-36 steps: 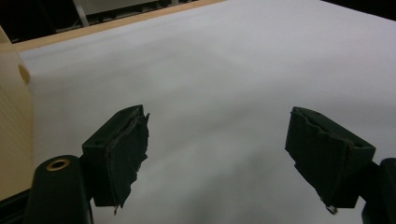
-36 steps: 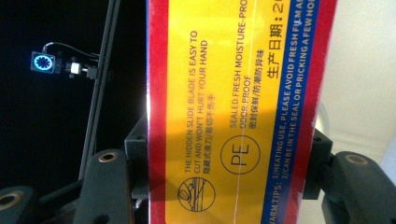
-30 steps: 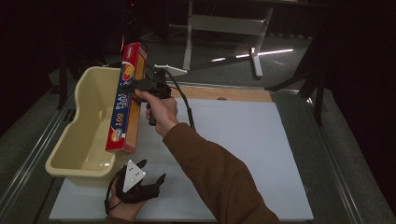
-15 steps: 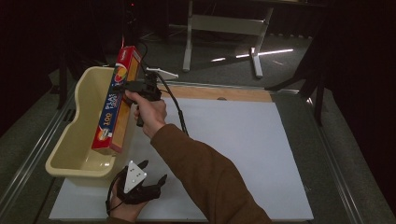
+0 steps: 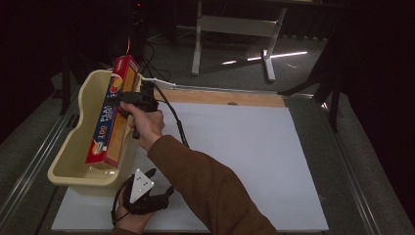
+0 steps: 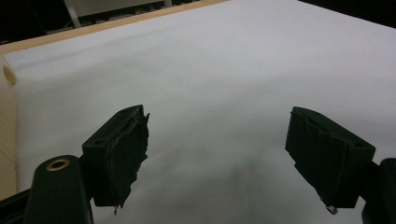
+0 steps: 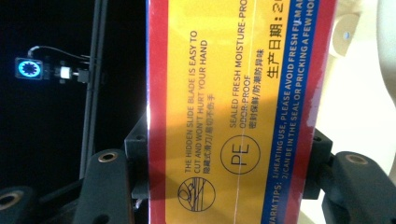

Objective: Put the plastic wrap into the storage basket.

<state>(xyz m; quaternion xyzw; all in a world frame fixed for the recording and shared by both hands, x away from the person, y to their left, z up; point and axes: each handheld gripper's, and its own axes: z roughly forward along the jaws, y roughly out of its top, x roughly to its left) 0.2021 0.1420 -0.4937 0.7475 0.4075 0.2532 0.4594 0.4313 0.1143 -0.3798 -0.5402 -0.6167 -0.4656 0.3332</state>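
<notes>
High view: my right gripper [image 5: 128, 98] clamps the long red-and-yellow cling film box [image 5: 111, 117] near its upper half and holds it over the cream plastic tub [image 5: 66, 164] at the table's left edge. The box is tilted, its lower end down inside the tub toward the near wall, its upper end rising above the far rim. My left gripper [image 5: 147, 188] rests on the white mat [image 5: 235, 147] near the table's front-left corner, just beside the tub's near wall.

Right gripper view: the cling film box [image 7: 238, 112] runs lengthwise up the frame, with a black jaw pressed against each long side; the grip is firm and square across the narrow width. The tub's pale inner wall [image 7: 364, 93] shows to the right.

Left gripper view: the left gripper [image 6: 217, 154] has its jaws spread wide with nothing between them, bare mat [image 6: 224, 70] beyond.

Judgement: the step in hand is laying the box into the tub. To do it well I would bring the raised end down until the box lies parallel to the tub's long axis, keep it off the rims, and release only once its underside is supported. Letting go while it is tilted could let it tip against the far rim.
</notes>
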